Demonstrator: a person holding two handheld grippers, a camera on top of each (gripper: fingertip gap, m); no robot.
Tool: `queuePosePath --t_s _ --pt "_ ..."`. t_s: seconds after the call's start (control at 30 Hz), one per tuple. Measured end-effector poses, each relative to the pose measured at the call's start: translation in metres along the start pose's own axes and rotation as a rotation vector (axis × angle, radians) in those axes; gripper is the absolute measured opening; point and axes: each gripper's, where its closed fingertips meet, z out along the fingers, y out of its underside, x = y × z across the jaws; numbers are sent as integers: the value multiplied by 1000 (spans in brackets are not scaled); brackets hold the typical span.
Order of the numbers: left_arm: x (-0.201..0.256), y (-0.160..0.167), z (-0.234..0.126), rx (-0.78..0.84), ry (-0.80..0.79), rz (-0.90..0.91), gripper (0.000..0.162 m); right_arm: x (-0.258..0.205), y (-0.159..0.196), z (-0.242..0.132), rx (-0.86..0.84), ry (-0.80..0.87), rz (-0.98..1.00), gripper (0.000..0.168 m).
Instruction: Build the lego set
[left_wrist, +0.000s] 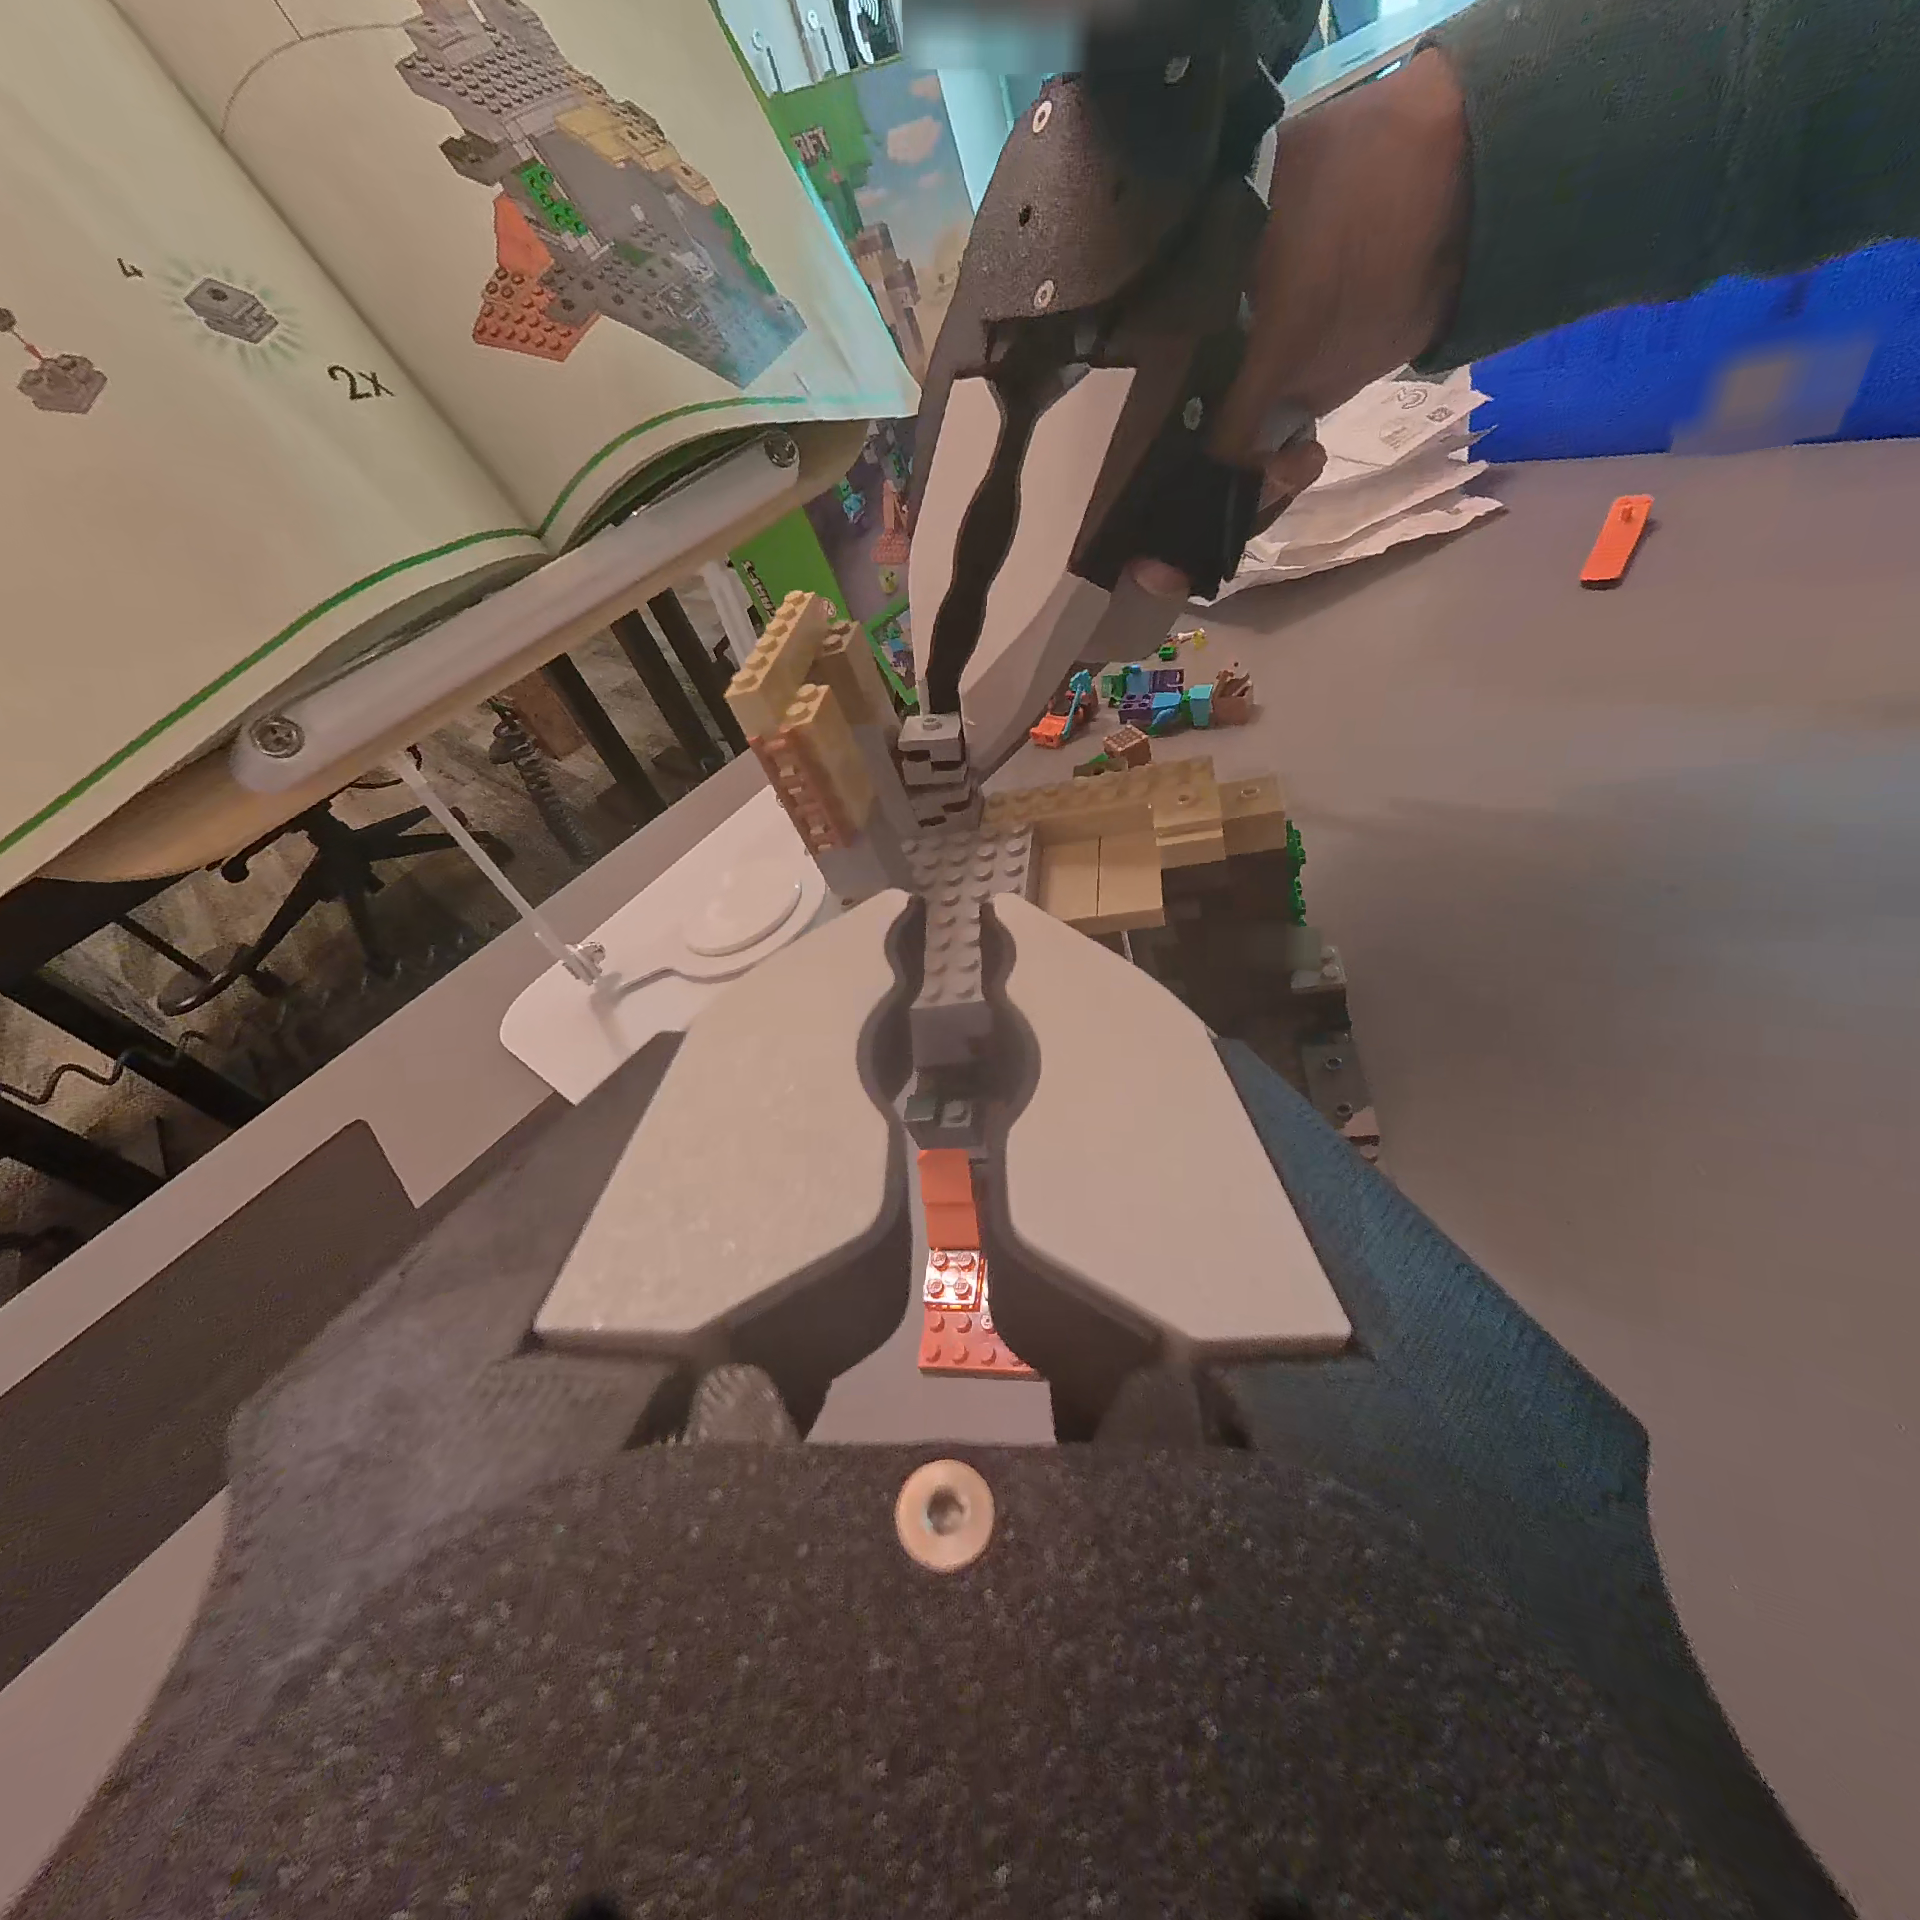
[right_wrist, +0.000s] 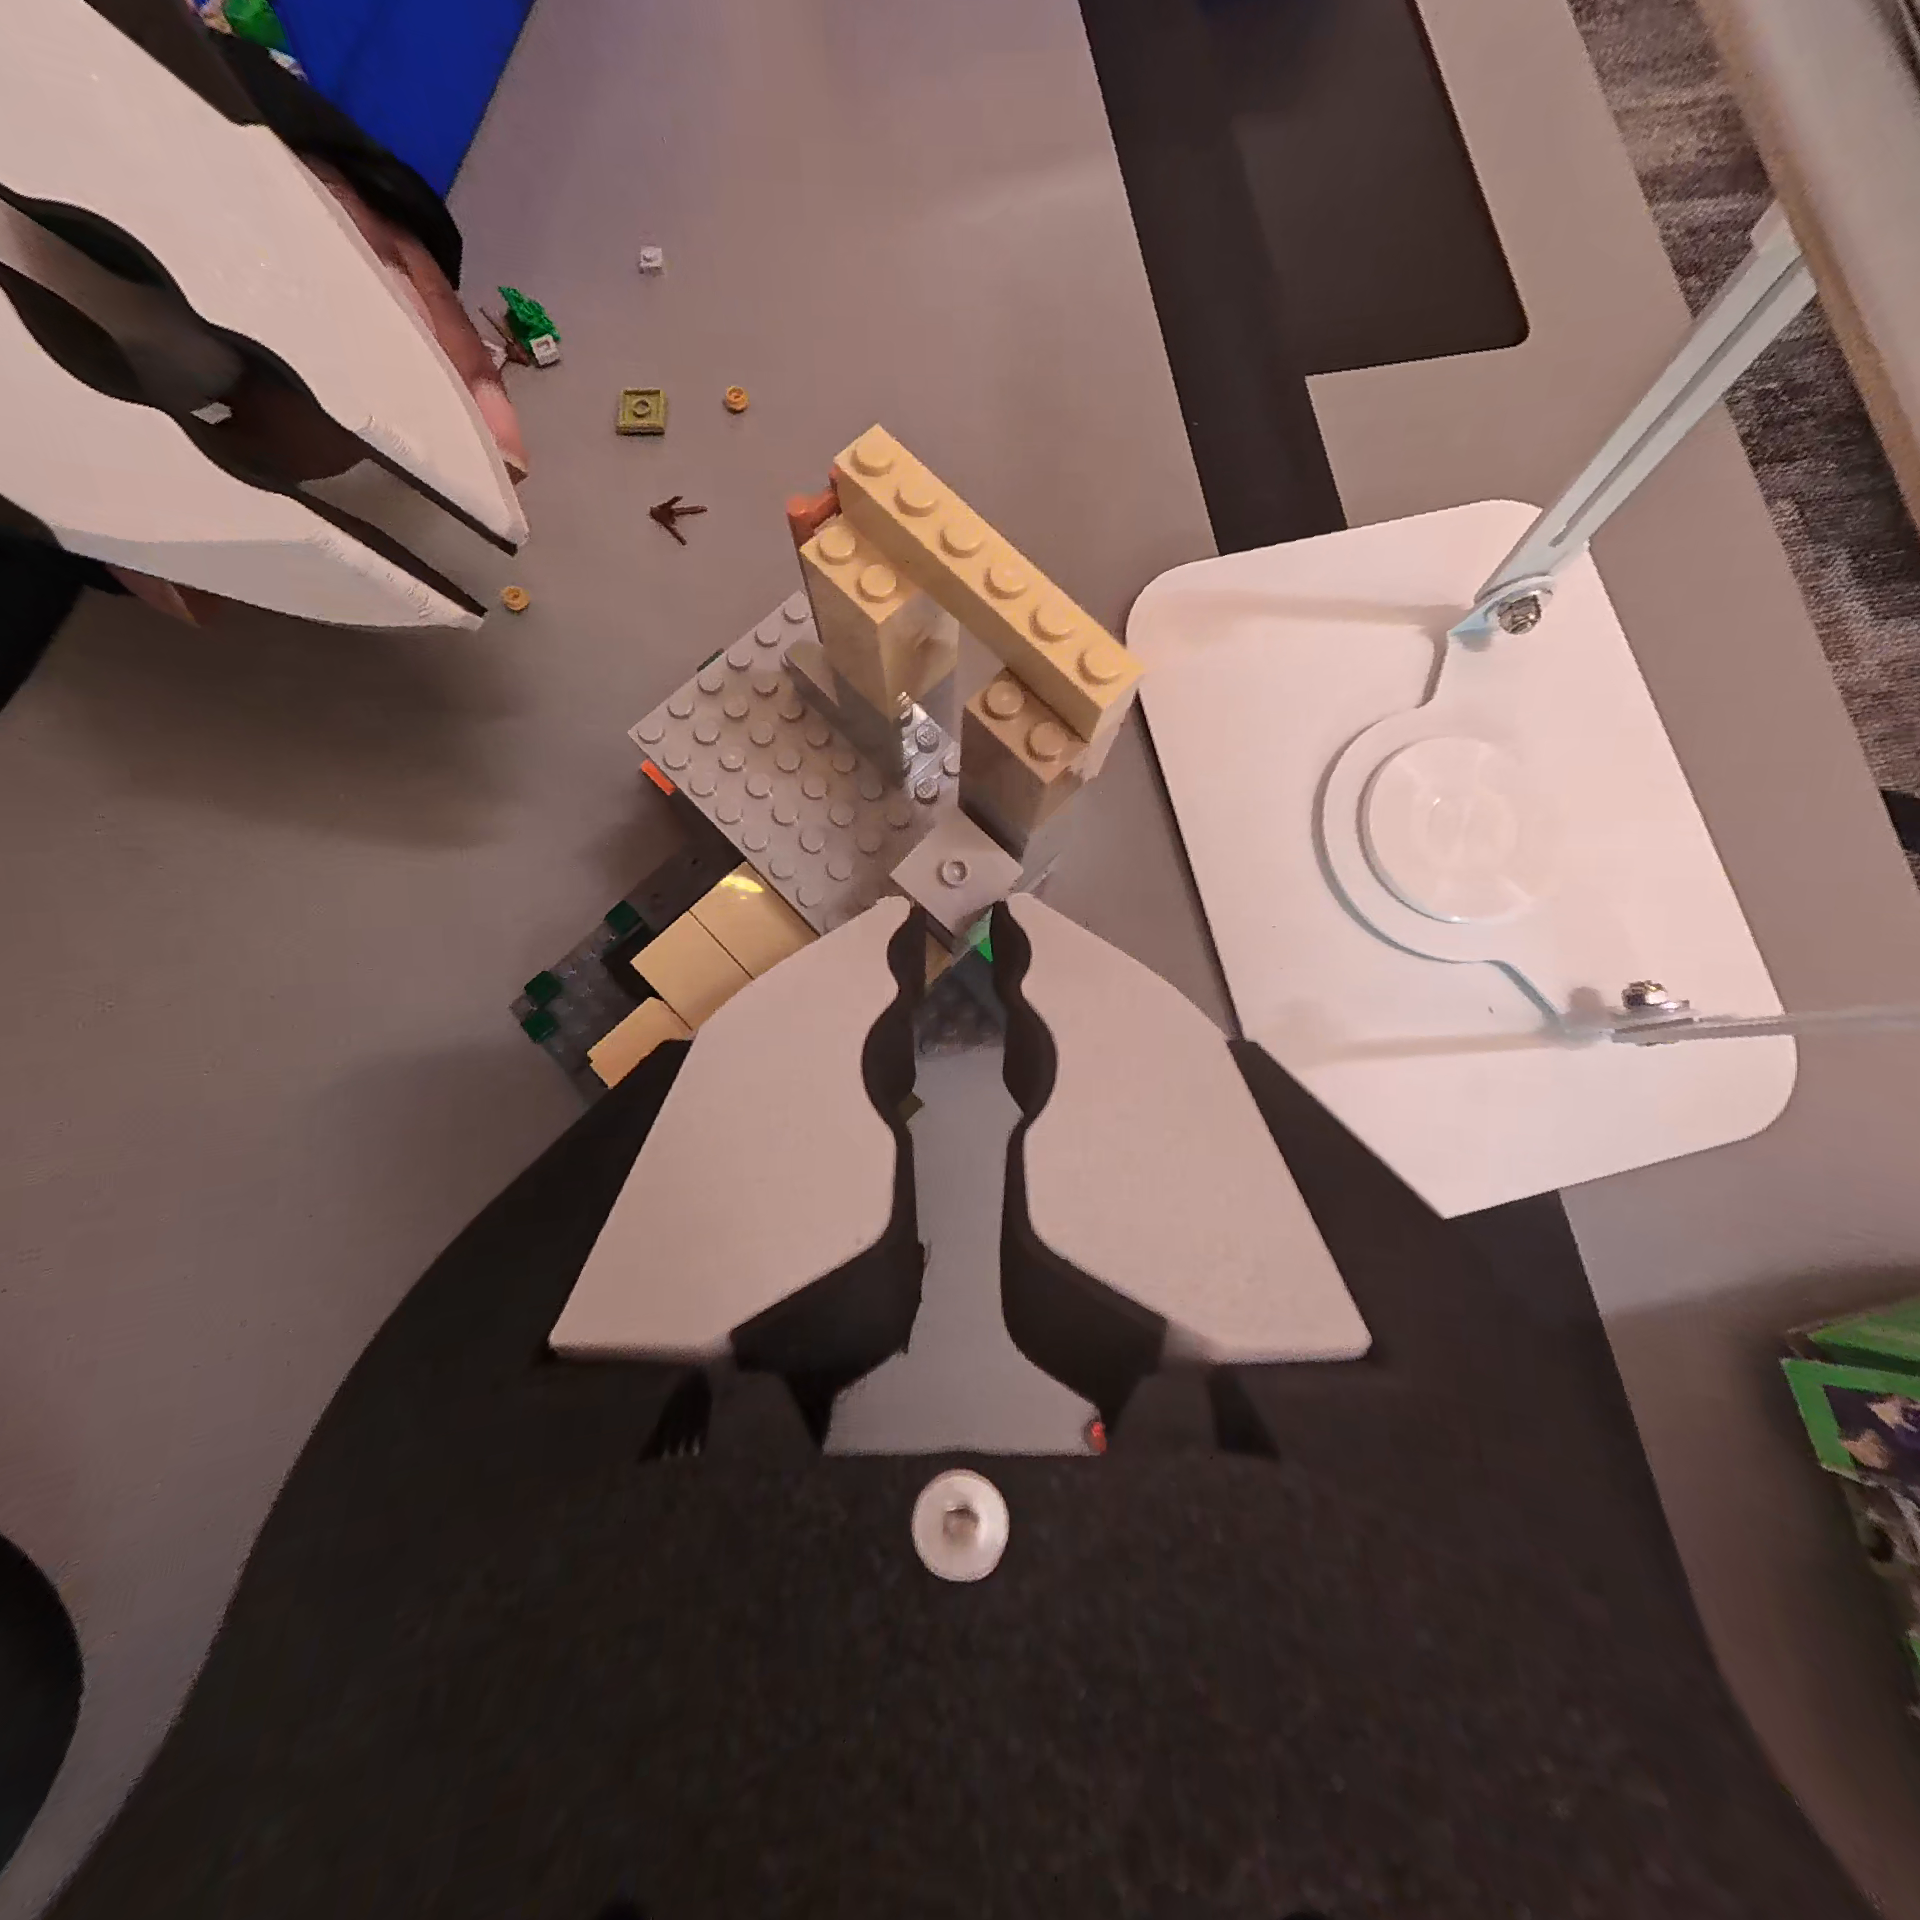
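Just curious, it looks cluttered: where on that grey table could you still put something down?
Bare table lies left of the lego model, below the loose small pieces. More open surface sits beyond the orange piece. Crowded: around the model, the white stand base and both tools.

Left wrist view: set low, close behind the model (left_wrist: 951, 935), facing along the table (left_wrist: 1558, 935) toward the booklet (left_wrist: 416, 312). Right wrist view: set above the model (right_wrist: 790, 769), looked steeply down, close. Shared by both: the model, its tan arch, the stand base (right_wrist: 1455, 831) beside it, grey table around it.
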Motion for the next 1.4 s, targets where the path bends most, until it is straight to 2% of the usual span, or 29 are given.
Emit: queuePosePath --t_s 1.0,1.17,1.4 --pt "2 -1 0 -4 7 -7 9 0 -1 -4 -13 18 30 18" --pt "1 1 0 -9 8 -15 9 -5 -17 -13 25 61 43 16" --pt "2 0 -1 -10 8 -11 9 2 -13 -5 -81 128 142 11"
